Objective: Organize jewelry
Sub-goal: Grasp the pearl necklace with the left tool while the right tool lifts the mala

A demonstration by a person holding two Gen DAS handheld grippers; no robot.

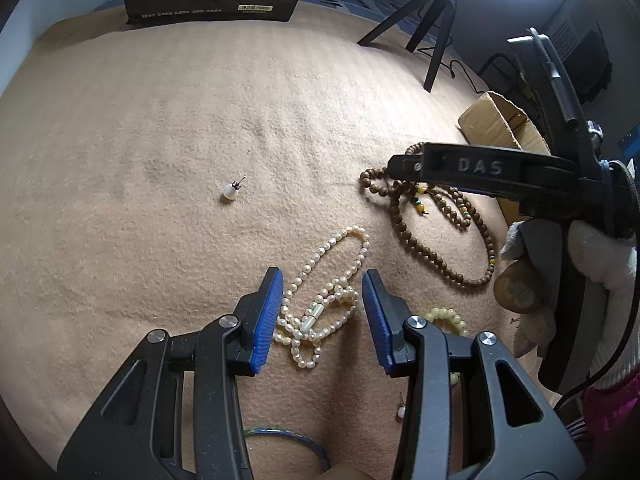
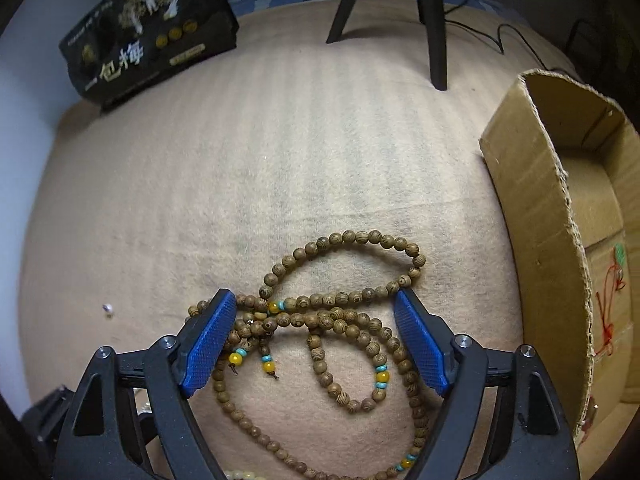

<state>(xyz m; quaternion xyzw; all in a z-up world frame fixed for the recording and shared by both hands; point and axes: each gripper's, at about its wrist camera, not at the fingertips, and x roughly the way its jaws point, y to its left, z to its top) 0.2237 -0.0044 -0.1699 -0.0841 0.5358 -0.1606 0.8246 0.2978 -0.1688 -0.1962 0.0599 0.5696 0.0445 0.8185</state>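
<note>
Your right tool [image 2: 316, 340] hangs wide open over the wooden bead strand [image 2: 340, 320], which lies coiled on the surface [image 2: 280, 160] beside the cardboard box [image 2: 536, 216]. Your left tool [image 1: 322, 320] straddles the pearl necklace [image 1: 320, 304], also wide open. Lower the right tool where several loops bunch together, then close slowly so no beads slip out.
</note>
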